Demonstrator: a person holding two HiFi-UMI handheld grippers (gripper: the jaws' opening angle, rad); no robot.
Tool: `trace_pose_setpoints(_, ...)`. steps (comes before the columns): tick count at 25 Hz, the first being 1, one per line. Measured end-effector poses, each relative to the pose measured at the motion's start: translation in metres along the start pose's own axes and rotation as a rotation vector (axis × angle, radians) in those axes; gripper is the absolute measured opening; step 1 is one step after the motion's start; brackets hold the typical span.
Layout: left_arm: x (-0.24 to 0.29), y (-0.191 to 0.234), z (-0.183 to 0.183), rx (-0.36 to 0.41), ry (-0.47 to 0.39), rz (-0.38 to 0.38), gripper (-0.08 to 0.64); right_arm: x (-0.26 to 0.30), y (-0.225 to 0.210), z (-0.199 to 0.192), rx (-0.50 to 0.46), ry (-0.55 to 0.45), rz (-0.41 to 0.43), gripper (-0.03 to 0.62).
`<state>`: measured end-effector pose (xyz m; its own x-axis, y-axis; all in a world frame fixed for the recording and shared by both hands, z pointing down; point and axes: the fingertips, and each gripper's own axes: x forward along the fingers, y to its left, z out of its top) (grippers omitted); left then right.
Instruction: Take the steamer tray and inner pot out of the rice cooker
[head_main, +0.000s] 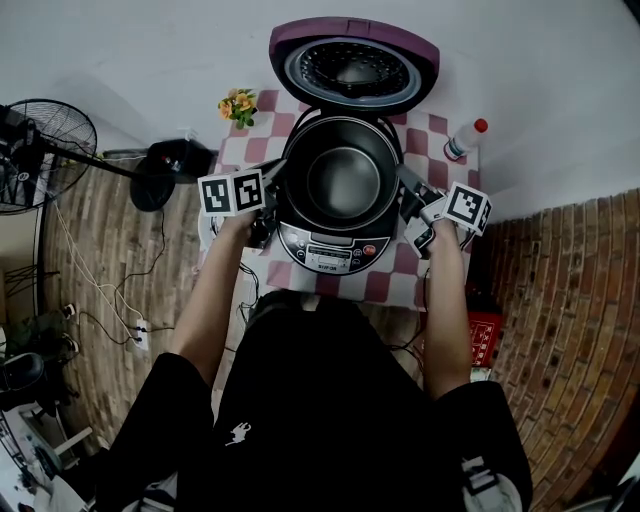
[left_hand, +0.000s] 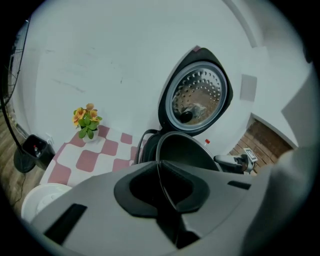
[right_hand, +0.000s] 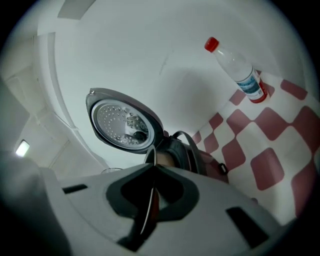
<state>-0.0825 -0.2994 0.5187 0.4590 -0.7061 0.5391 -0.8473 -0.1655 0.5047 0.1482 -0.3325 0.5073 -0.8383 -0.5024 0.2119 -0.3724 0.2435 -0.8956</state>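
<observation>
Checkered surface (head_main: 388, 286), centre frame: inner pot (head_main: 343, 180) sits in the open rice cooker (head_main: 330, 250). Left hand-held gripper (left_hand: 160, 167) and right hand-held gripper (right_hand: 154, 170) are clamped tight on its rim, 2 opposite sides.

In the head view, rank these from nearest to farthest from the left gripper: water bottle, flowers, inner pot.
1. Inner pot: rim clamped by the left gripper.
2. Flowers: just behind, left side.
3. Water bottle: far right side.

Black clothes (head_main: 330, 390), small white logo (head_main: 238, 433).
</observation>
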Motion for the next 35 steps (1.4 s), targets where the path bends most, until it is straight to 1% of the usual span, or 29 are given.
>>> trace_pose_setpoints(4, 0.007, 0.002, -0.005, 0.037, 0.029, 0.003, 0.042, 0.0, -0.009, -0.003, 0.053, 0.006, 0.036, 0.008)
trace_pose_setpoints(7, 0.01, -0.002, -0.007, 0.079, 0.065, -0.001, 0.119, -0.001, -0.014, -0.003, 0.065, 0.009, 0.059, 0.008)
trace_pose_setpoints(9, 0.01, -0.003, -0.007, 0.096, 0.082, 0.004, 0.127, -0.002, -0.013, -0.003, 0.078, 0.007, 0.088, 0.008)
trace_pose_setpoints(11, 0.012, -0.002, -0.006, 0.11, 0.103, 0.018, 0.13, -0.003, -0.011, -0.002, 0.061, 0.014, 0.101, 0.008)
trace_pose_setpoints(13, 0.014, -0.001, -0.007, 0.131, 0.14, 0.052, 0.113, -0.003, -0.01, -0.001, 0.037, 0.027, 0.106, 0.008)
trace_pose_setpoints(14, 0.016, 0.001, -0.008, 0.131, 0.156, 0.071, 0.081, -0.002, -0.009, -0.001, 0.032, 0.031, 0.11, 0.008)
trace_pose_setpoints(15, 0.017, 0.003, -0.007, 0.115, 0.163, 0.08, 0.047, -0.002, -0.009, -0.002, 0.029, 0.035, 0.111, 0.008)
trace_pose_setpoints(16, 0.018, 0.004, -0.007, 0.086, 0.161, 0.071, 0.038, -0.003, -0.011, -0.002, 0.026, 0.039, 0.108, 0.008)
trace_pose_setpoints(18, 0.017, 0.004, -0.007, 0.036, 0.153, 0.03, 0.032, -0.002, -0.013, -0.003, 0.014, 0.05, 0.098, 0.009)
trace_pose_setpoints(19, 0.016, 0.003, -0.007, 0.034, 0.153, 0.018, 0.031, -0.002, -0.014, -0.004, 0.004, 0.058, 0.086, 0.009)
trace_pose_setpoints(22, 0.011, -0.002, -0.001, 0.065, 0.142, 0.009, 0.032, -0.001, -0.008, -0.004, -0.006, 0.073, 0.063, 0.011)
trace_pose_setpoints(25, 0.004, -0.011, 0.009, 0.026, 0.091, -0.03, 0.028, -0.006, -0.008, 0.001, -0.058, 0.068, 0.059, 0.011)
trace_pose_setpoints(28, -0.005, -0.019, 0.016, 0.004, 0.043, -0.056, 0.025, -0.01, 0.007, 0.001, -0.064, 0.058, 0.072, 0.011)
trace_pose_setpoints(32, -0.018, -0.028, 0.022, 0.016, -0.013, -0.063, 0.021, -0.015, 0.028, 0.002, -0.161, 0.059, 0.031, 0.014)
trace_pose_setpoints(35, -0.029, -0.035, 0.024, 0.019, -0.055, -0.081, 0.02, -0.021, 0.042, 0.003, -0.212, 0.036, 0.014, 0.012)
